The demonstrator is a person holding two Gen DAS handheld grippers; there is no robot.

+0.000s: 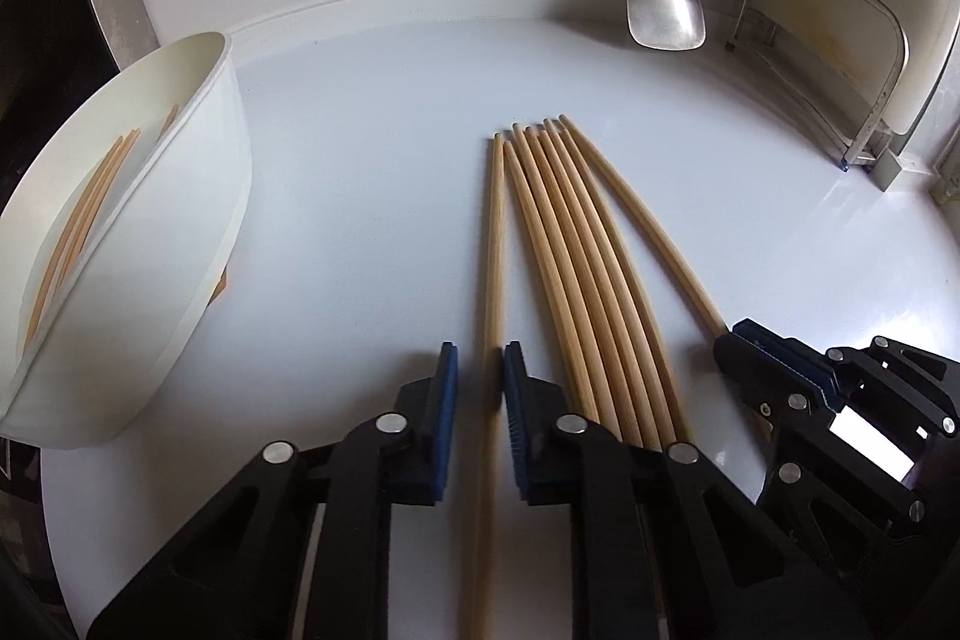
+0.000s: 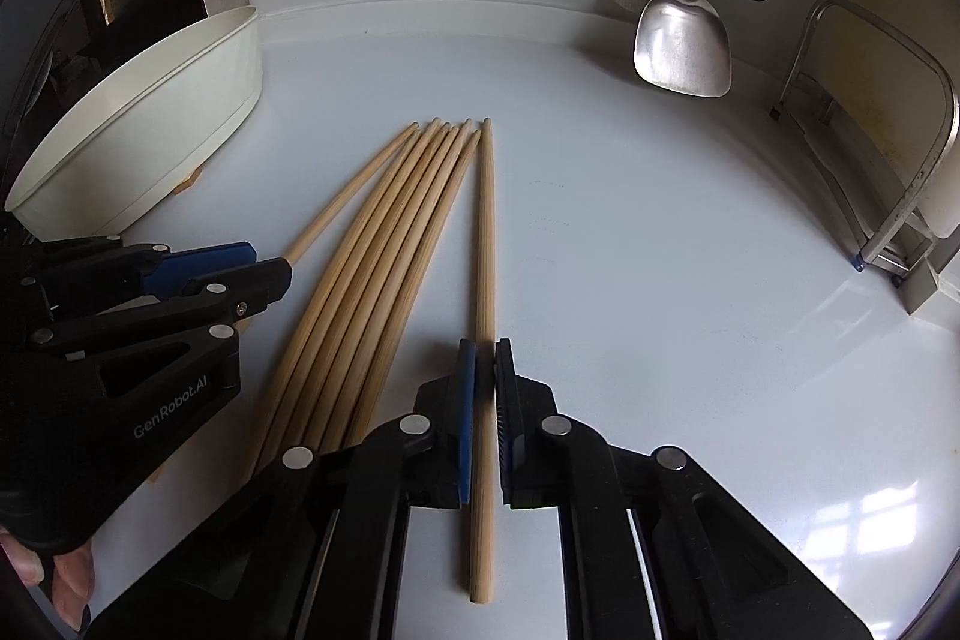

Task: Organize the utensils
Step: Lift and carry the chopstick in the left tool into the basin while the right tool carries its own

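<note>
Left tongs [image 1: 480, 370]: clenched on the leftmost chopstick [image 1: 493, 250], toward its near end.
Right tongs [image 2: 485, 364]: clenched on the rightmost chopstick [image 2: 485, 232].
Other chopsticks [image 1: 576, 250]: lying between them on the counter [image 1: 360, 130]; more are in the tub [image 1: 198, 196].
Handling: light, stiff, smooth wood that probably pivots; a grip nearer the middle should balance better.

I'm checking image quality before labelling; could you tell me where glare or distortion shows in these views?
Left wrist view: the chopsticks bow from fisheye distortion, corners black. Right wrist view: window glare on the counter lower right; spatula shines.
</note>
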